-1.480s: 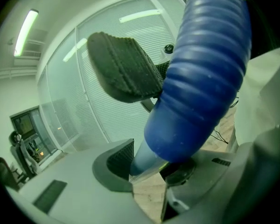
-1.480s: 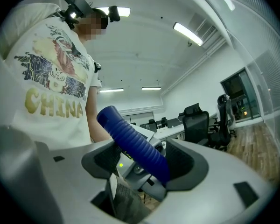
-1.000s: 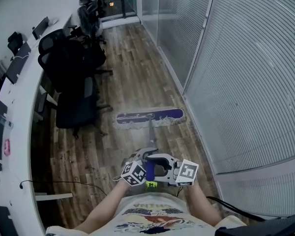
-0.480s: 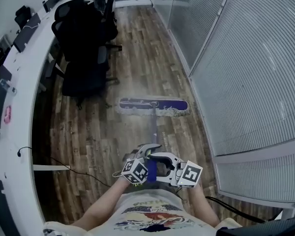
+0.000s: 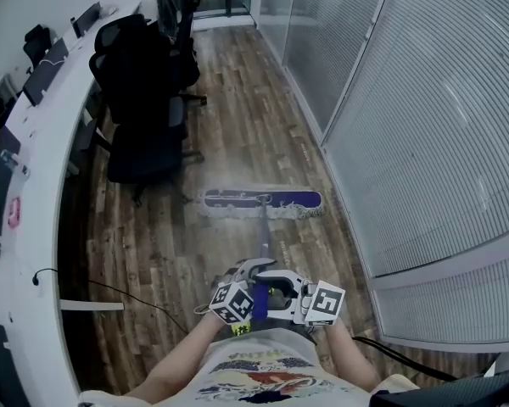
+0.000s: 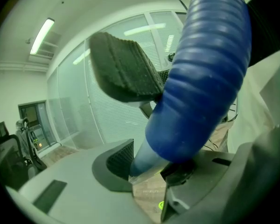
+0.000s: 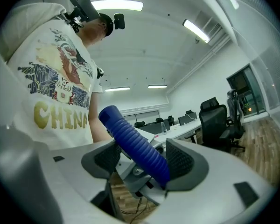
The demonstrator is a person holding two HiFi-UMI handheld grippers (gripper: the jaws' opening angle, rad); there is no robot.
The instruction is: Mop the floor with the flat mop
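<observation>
Holding the flat mop (image 5: 261,202) by the blue ribbed grip (image 5: 260,302) at the top of its pole (image 5: 264,240), close in front of the printed T-shirt (image 5: 254,376). Clamped from the left side with the left gripper (image 5: 244,285) and from the right side with the right gripper (image 5: 293,295), marker cubes just beside each other and the grip between them. In the left gripper view, closed on that blue grip (image 6: 200,78) with the left gripper (image 6: 130,120): one dark ridged pad (image 6: 123,71) against it above, the second pad against its tapered lower end below. In the right gripper view, likewise shut round the grip (image 7: 135,146) with the right gripper (image 7: 144,160), the grip slanting up and to the left between the two ridged pads, hard against the right-hand one. Down on the wood floor (image 5: 237,125) with the mop's head, flat and crosswise, well ahead of the grippers, purple on top with a pale fringe round the edge. From the middle of the head, the thin pole straight back to the grip. Right end of the head near the foot of the glass partition (image 5: 424,125) with its blinds; left end near a black office chair (image 5: 140,134). Along the left, a curved white table (image 5: 38,193), with a cable (image 5: 127,293) trailing over the floor beside it.
</observation>
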